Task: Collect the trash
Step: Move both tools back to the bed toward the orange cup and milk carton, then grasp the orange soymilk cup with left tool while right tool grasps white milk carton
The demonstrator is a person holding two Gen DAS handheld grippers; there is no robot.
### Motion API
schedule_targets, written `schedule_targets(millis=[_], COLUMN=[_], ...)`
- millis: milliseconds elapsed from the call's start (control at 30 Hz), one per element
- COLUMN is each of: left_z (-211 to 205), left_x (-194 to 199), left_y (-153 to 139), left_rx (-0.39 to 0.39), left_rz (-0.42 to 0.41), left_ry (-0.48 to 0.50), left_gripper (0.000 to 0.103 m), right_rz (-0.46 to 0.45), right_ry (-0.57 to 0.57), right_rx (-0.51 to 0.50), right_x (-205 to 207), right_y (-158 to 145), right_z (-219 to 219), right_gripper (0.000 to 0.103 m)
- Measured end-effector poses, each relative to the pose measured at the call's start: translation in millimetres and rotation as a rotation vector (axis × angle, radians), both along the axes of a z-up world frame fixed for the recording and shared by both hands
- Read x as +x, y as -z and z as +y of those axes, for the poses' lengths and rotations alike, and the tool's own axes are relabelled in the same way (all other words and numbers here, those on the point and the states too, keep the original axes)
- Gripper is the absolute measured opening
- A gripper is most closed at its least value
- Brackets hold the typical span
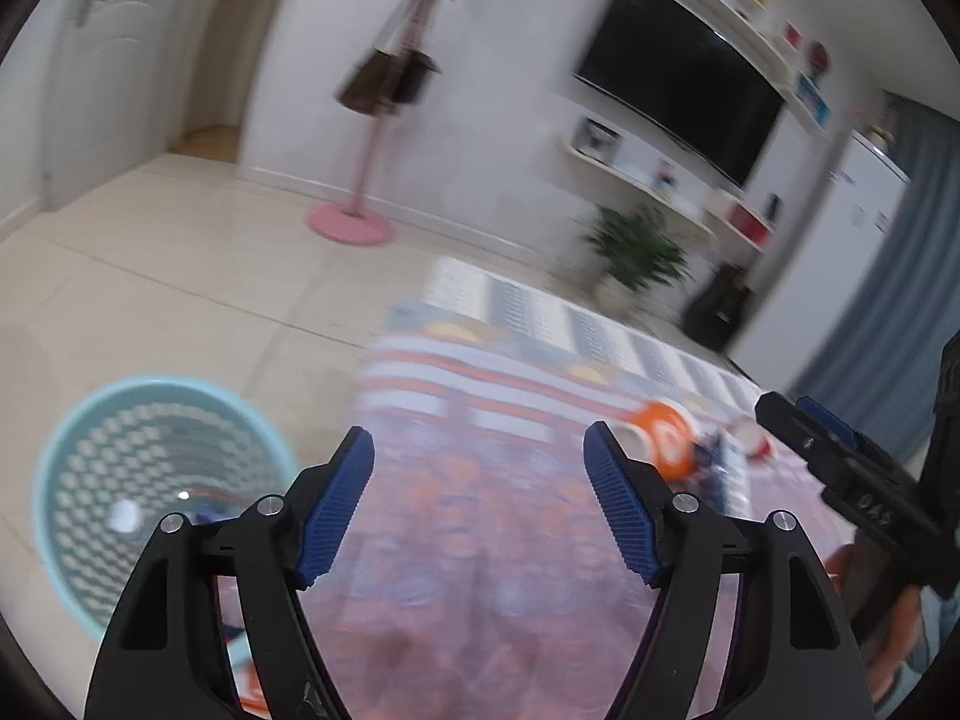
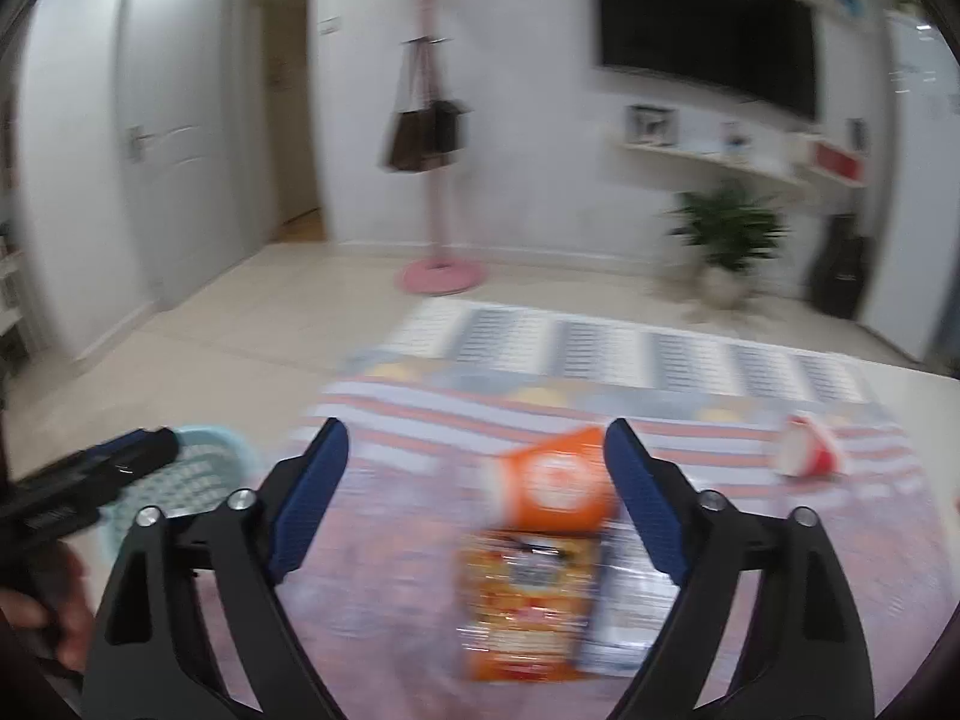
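Blue-padded, my left tool [image 1: 479, 495] stands spread and holds nothing over the patterned mat [image 1: 480, 420], the teal basket [image 1: 60, 420] on the floor at its left. From the right wrist, my right tool [image 2: 477, 492] is spread too, with the orange cup [image 2: 555, 480] and snack packet [image 2: 528, 606] lying between its fingers on the mat, the red cup [image 2: 807, 450] further right.

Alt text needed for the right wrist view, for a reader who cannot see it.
The right gripper, open and empty, hovers over a patterned mat with an orange cup on its side, an orange snack packet and a red-and-white cup. The left gripper and a light blue basket sit at left. The image is motion-blurred.
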State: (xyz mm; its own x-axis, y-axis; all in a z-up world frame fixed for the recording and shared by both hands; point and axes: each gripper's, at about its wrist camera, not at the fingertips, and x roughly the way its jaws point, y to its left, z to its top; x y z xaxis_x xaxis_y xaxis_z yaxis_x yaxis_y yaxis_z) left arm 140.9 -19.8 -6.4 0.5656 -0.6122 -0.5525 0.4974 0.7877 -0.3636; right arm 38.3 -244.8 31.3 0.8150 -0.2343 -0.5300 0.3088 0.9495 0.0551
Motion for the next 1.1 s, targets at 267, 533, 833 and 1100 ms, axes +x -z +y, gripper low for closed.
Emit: schedule_targets(millis=[267, 533, 833, 1100], left_z=[-106.8, -175.7, -221.5, -245.5], left_x=[5.9, 33.2, 49.5, 37.1], left_y=[10.7, 43.2, 68.3, 75.3], left_rx=[0.049, 0.142, 0.198, 0.287], left_rz=[-0.003, 0.040, 0.094, 0.091], left_ry=[0.256, 0.368, 0.476, 0.613], left_gripper=[0.077, 0.077, 0.077, 0.077], right_rz=[0.168, 0.274, 0.318, 0.282], right_ry=[0.204, 0.156, 0.196, 0.200], right_rx=[0.183, 0.332, 0.294, 0.300], right_x=[-19.4, -2.8, -11.9, -36.9], right_y=[67.5, 105.1, 120.8, 116.4], right_z=[-82.8, -97.9, -119.6, -146.3], right_gripper=[0.092, 0.092, 0.054, 0.054])
